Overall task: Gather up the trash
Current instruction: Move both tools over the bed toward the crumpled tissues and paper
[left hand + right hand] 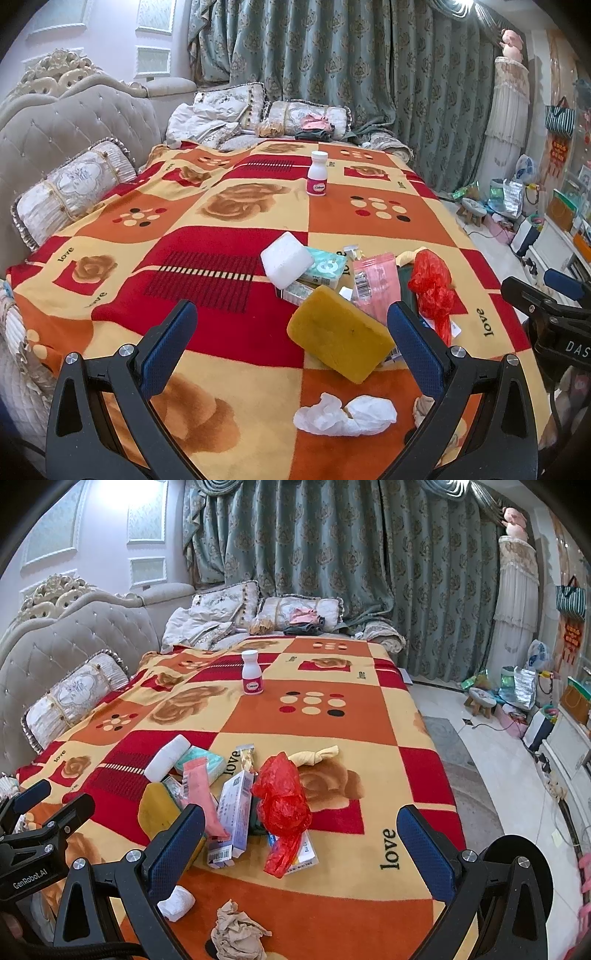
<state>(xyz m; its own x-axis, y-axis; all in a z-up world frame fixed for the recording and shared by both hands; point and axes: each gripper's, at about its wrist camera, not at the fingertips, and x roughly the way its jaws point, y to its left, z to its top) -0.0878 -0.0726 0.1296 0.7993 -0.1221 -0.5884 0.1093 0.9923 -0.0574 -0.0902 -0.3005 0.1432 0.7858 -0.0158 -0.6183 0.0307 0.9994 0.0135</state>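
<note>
A pile of trash lies on the patterned blanket (229, 354): a yellow sponge (338, 334), a white foam block (286, 258), a teal tissue pack (327, 267), a pink packet (373, 284), a red plastic bag (432, 288) and a crumpled white tissue (347, 413). My left gripper (291, 332) is open and empty, just short of the sponge. My right gripper (301, 843) is open and empty, above the red plastic bag (282, 805) and a white box (234, 816). A crumpled brown paper (236, 934) and a white wad (177, 902) lie nearest.
A white pill bottle (317, 173) stands upright farther back on the blanket. Cushions (74, 188) and folded clothes (314, 125) line the sofa back. The blanket's right edge (439, 775) drops to a tiled floor with a small stool (480, 699) and clutter.
</note>
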